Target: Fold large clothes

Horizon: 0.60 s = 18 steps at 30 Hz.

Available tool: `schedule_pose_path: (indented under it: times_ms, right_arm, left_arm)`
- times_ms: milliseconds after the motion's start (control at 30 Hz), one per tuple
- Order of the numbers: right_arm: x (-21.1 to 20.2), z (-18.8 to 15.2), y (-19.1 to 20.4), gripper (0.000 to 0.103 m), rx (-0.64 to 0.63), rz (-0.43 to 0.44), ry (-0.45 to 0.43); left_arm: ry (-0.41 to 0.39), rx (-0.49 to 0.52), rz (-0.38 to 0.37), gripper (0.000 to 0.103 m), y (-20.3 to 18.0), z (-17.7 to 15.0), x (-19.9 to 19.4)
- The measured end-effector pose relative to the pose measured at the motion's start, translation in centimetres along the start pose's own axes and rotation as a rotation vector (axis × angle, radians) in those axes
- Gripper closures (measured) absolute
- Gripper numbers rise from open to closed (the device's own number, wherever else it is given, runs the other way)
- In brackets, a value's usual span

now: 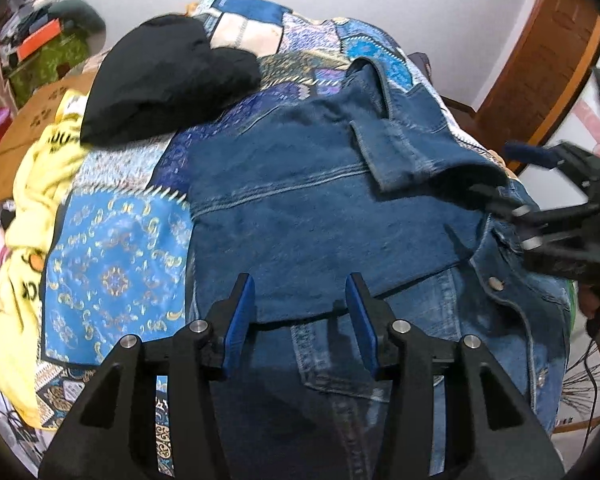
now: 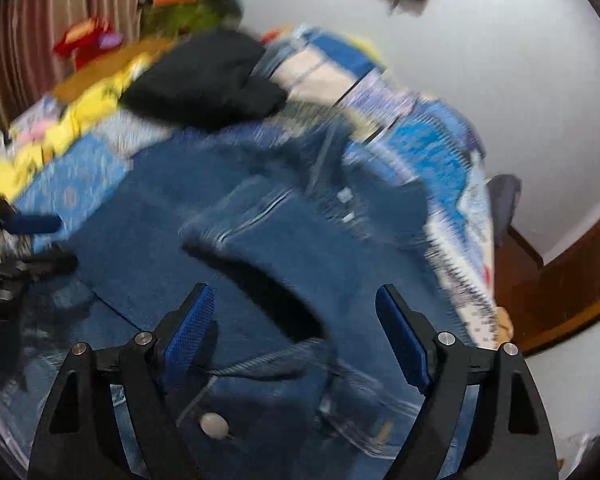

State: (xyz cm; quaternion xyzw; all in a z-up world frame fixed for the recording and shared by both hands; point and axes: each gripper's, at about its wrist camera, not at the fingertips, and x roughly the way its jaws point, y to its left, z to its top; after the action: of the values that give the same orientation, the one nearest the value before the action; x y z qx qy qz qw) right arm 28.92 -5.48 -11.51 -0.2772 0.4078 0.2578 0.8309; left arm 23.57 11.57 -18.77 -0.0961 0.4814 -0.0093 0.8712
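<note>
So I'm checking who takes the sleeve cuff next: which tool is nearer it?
Right. The right tool hovers open right by the cuff; the left tool sits open further off, over the jacket's hem.

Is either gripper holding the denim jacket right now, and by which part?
No. The left gripper and right gripper are both open above the denim jacket, holding nothing.

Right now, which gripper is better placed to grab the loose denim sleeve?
Probably right: the right gripper hangs open directly over the sleeve cuff of the denim jacket; the left gripper faces the flat panel.
</note>
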Motion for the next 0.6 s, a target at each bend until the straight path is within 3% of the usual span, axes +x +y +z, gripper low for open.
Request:
schedule_pose_path:
  times_ms: [100, 267, 333, 400, 500, 600]
  right_arm:
    - [3.3, 0.4, 0.8, 0.025, -0.021, -0.064, 0.069]
    - [3.4, 2.0, 0.0, 0.025, 0.029, -0.107, 0.017]
    - [3.5, 2.8, -0.1, 0.037, 0.023, -0.13, -0.001]
    - [3.8, 3.5, -0.8, 0.078, 0.04, -0.124, 0.013]
    - [3.5, 3.4, -3.3, 0.089, 0.181, 0.0, 0.017]
    - [1.6, 2.4, -6.4, 0.094, 0.331, 0.056, -0.034]
  left_arm:
    - [0.022, -0.037, -0.015, 0.056, 1.0, -0.5, 0.5]
    - [0.028, -0.032, -0.014, 0.056, 1.4, -1.0, 0.7]
    - [0.024, -0.017, -0.001, 0.056, 1.3, -0.9, 0.7]
    - [0.018, -0.011, 0.003, 0.056, 1.2, -0.8, 0.6]
    - [0.004, -0.018, -0.012, 0.056, 1.1, -0.6, 0.3]
    - [0.0, -0.023, -0.031, 0.056, 0.9, -0.4, 0.1]
